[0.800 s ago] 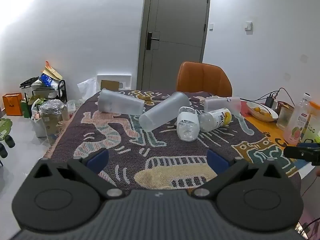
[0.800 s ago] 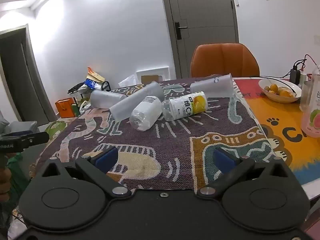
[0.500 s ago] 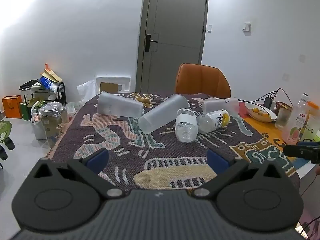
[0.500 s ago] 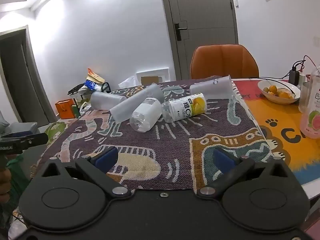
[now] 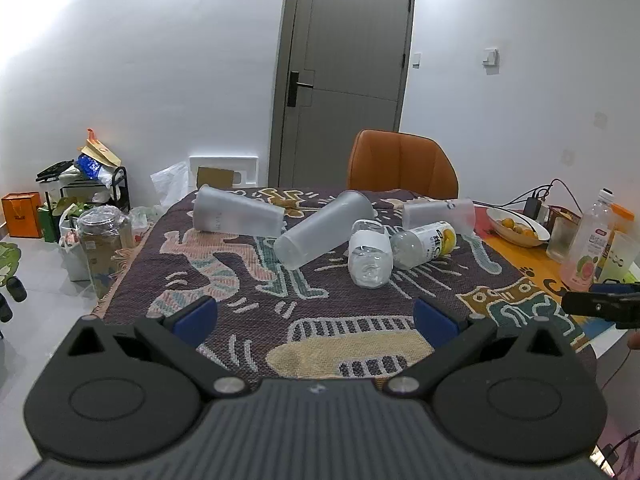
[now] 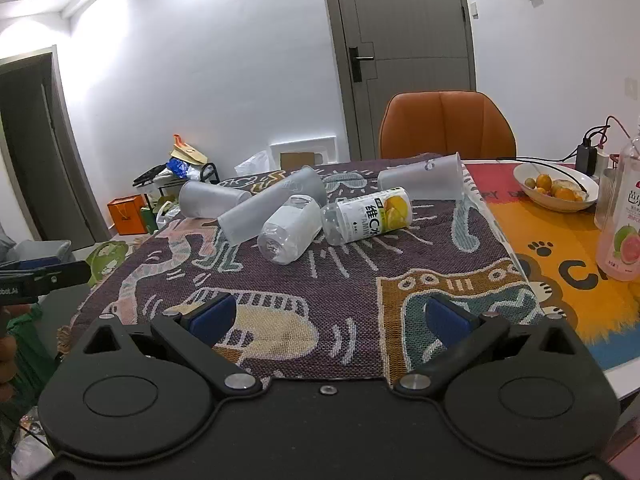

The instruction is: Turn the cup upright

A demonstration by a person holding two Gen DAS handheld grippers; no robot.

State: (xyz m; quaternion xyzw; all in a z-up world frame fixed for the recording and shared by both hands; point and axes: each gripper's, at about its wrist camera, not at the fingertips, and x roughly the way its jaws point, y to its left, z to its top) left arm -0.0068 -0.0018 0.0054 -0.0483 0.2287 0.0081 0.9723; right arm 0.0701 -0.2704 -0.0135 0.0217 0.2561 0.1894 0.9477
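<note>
Three frosted plastic cups lie on their sides on the patterned cloth: one at the far left [image 5: 236, 216] [image 6: 210, 204], one in the middle [image 5: 322, 230] [image 6: 272, 210], one at the far right [image 5: 438, 214] [image 6: 420, 180]. Two plastic bottles lie among them, a white-labelled one [image 5: 369, 254] [image 6: 289, 228] and a yellow-labelled one [image 5: 424, 243] [image 6: 370, 215]. My left gripper [image 5: 314, 318] is open and empty above the cloth's near edge, well short of the cups. My right gripper [image 6: 330, 318] is open and empty, also short of them.
An orange chair [image 5: 402, 172] stands behind the table. A bowl of fruit [image 6: 556, 186], a guava drink bottle [image 6: 622, 236] and chargers sit on the orange mat at the right. Bags and boxes [image 5: 80, 208] crowd the floor at the left.
Both grippers have drifted slightly, so the cups and bottles sit a little lower in view. Nothing on the table has moved, and both grippers stay open.
</note>
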